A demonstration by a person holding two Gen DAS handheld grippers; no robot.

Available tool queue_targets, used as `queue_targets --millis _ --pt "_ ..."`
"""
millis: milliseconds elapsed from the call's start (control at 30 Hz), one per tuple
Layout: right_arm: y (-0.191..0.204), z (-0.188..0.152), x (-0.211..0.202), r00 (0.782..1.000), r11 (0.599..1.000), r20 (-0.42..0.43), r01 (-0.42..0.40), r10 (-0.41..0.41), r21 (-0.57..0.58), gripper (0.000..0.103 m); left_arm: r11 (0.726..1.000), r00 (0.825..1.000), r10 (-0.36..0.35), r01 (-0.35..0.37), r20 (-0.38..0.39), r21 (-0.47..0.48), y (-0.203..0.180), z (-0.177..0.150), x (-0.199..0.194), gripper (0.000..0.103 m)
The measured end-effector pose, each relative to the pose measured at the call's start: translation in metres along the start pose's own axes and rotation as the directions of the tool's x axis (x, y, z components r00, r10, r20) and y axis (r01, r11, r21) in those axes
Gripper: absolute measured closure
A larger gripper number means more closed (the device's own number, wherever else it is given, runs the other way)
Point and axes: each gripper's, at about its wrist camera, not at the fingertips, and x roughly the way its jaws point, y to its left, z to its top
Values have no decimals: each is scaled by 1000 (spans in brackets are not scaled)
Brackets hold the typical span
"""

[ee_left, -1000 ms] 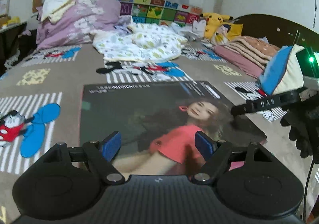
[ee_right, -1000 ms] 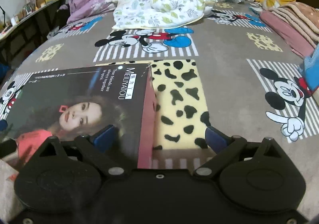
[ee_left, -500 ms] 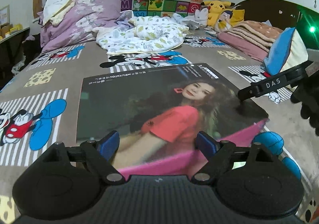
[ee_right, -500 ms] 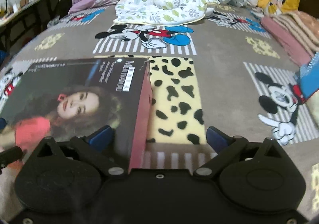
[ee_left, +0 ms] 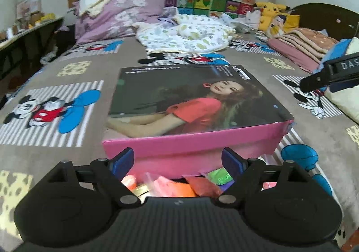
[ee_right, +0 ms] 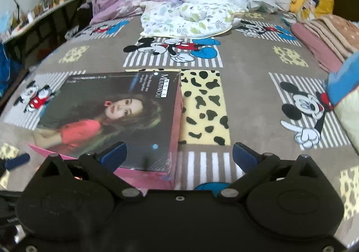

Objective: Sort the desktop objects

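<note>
A flat pink box (ee_left: 190, 99) with a woman's photo on its dark lid lies on the Mickey Mouse bedspread (ee_left: 56, 113). My left gripper (ee_left: 178, 160) stands open just before the box's near pink side, with nothing between its blue pads. Under it lie several bright packets (ee_left: 179, 184), orange, red and green. In the right wrist view the box (ee_right: 107, 117) sits at the left. My right gripper (ee_right: 179, 154) hangs open over the box's near right corner, holding nothing. The right gripper's black finger (ee_left: 332, 77) shows at the right edge of the left wrist view.
Crumpled leaf-print bedding (ee_left: 184, 34) and a purple quilt (ee_left: 125, 12) are piled at the back. Folded pink blankets (ee_left: 303, 45), a yellow plush (ee_left: 273, 16) and a blue and cream pillow (ee_right: 343, 95) line the right side. A dark desk (ee_right: 44, 25) stands on the left.
My left gripper has drawn back off the lid, so the box's pink side and the packets now show. My right gripper has risen and drawn back a little. Both stay open.
</note>
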Motion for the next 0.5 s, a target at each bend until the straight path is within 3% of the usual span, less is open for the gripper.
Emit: queue_targets --millis 200,400,500 --pt "11 -12 -28 999 999 48 15 -13 -37 1 996 996 88 -89 27 31 -3 -5 -26 18" --pt "9 -19 -69 986 999 165 12 -17 30 1 995 993 97 -98 60 21 -5 -11 -55 10" --pt "8 -24 -88 980 997 198 -36 20 75 1 996 994 83 -84 77 6 -8 -14 -72 10"
